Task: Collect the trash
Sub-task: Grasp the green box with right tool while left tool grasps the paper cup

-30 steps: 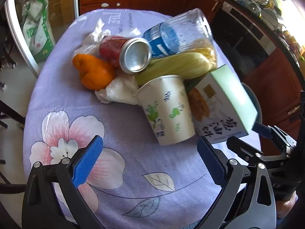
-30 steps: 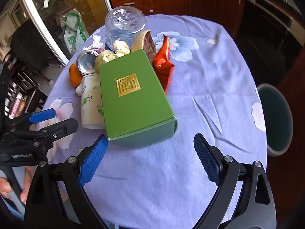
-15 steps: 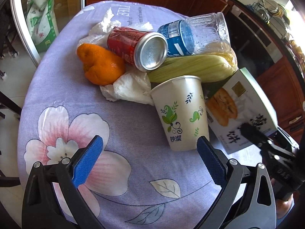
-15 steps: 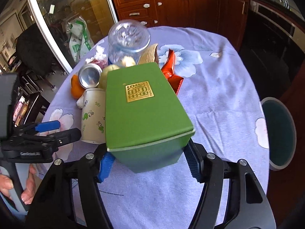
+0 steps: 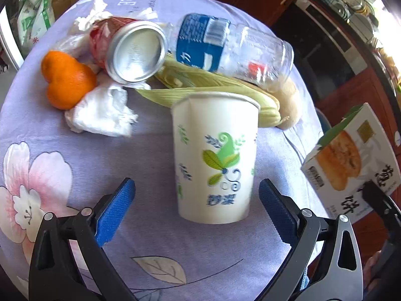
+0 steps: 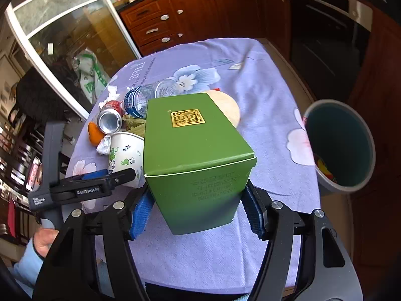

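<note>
My right gripper [image 6: 198, 213] is shut on a green cardboard box [image 6: 195, 150] and holds it above the table; the box also shows in the left wrist view [image 5: 351, 160] at the right. My left gripper [image 5: 196, 205] is open, its pads either side of an upright paper cup [image 5: 215, 158], not touching it. Behind the cup lie a drink can [image 5: 135, 52], a plastic bottle [image 5: 225, 45], a corn cob [image 5: 213, 92], an orange [image 5: 65, 80] and crumpled tissue [image 5: 100, 113].
A round table with a purple floral cloth [image 6: 263, 87] carries the pile. A teal bin [image 6: 340, 148] stands on the floor to the right of the table with some trash inside. Wooden cabinets [image 6: 200, 12] stand behind.
My right gripper closed on the green box and lifted it off the table. My left gripper moved forward until the paper cup sat between its open pads.
</note>
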A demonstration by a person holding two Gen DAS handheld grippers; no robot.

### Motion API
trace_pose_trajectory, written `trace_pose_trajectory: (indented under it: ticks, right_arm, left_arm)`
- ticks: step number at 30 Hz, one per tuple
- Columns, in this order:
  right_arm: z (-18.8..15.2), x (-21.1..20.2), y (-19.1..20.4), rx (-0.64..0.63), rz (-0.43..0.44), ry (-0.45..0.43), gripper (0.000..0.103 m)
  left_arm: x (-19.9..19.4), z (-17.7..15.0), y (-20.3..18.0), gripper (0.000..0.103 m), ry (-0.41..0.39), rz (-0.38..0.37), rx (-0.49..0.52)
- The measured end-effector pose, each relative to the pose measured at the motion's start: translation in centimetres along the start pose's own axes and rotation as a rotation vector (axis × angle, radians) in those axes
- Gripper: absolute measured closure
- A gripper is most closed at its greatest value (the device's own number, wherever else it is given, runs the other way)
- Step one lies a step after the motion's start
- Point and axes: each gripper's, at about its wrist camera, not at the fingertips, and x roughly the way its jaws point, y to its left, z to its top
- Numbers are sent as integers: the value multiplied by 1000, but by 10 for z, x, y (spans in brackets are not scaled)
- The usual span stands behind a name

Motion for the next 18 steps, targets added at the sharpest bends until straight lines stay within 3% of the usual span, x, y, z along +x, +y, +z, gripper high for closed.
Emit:
trace_pose_trajectory:
  ticks: [3,4,5,6,9,18]
  right_arm:
    - [-1,-11,-14,45,2,-14,41]
    - [-1,-14,-18,57,-1,-20,41]
    - [-2,-17,-23,73,0,-26,41]
    - [-3,-19,-27,86,5,-29,41]
    - [-4,-27,-36,112,12,-44,41]
    - [1,-37,-55,157,21,-80,41]
  left_arm:
    - [3,-2,-11,9,-33,52,34]
    - [2,-3,-13,30,-44,71,47]
    - [1,-4,-16,43,-46,85,64]
    - [-1,-5,-18,46,-45,90,71]
    - [-19,-14,-21,47,-90,122,116]
    - [-68,-29,-50,46,-91,42,244]
